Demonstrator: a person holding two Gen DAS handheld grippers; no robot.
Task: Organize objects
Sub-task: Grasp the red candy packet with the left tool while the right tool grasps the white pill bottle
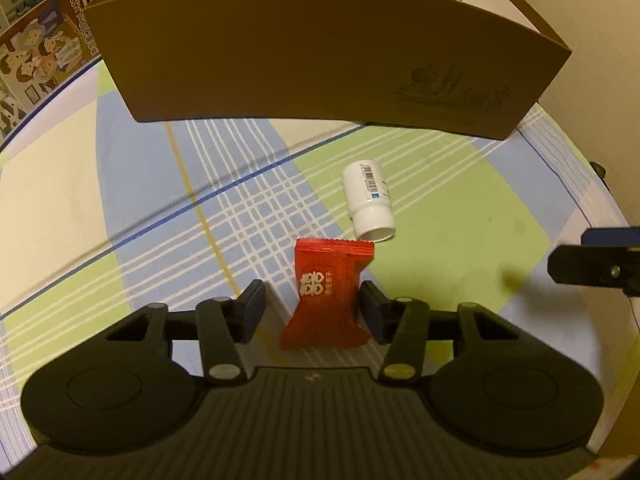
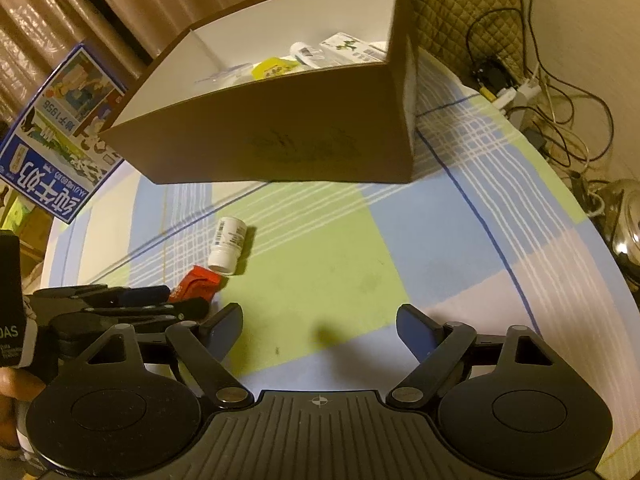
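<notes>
Left gripper [image 1: 314, 306]: jaws spread, straddling a red candy packet [image 1: 326, 294]. The right pad looks to be at the packet's edge and the left pad stands off with a gap; can't tell whether there's actual contact. Packet lies flat on the plaid tablecloth [image 1: 120, 200], white double-happiness print facing up.

White pill bottle [image 1: 370, 202] lies on its side at 1 o'clock from the packet, cap end toward the camera and just beside the packet's top corner, barcode label up. In the right wrist view the same bottle [image 2: 228, 246] is at 11 o'clock of the gripper, with the packet [image 2: 198, 286] just below it, partly hidden behind the left gripper's fingers.

Right gripper [image 2: 320, 330]: jaws spread wide, nothing between them, over a bare green patch of the surface. Its tip shows at 3 o'clock in the left wrist view.

Brown cardboard box [image 2: 280, 136] sits at 12 o'clock on the surface, open top, white inside. It holds a yellow packet [image 2: 274, 68], a white tube and a white carton with green print. Box is well apart from the bottle and packet.

Blue milk carton box [image 2: 60, 140] at 10 o'clock, off the surface edge. Cables and a power strip [image 2: 516, 92] at 2 o'clock.
</notes>
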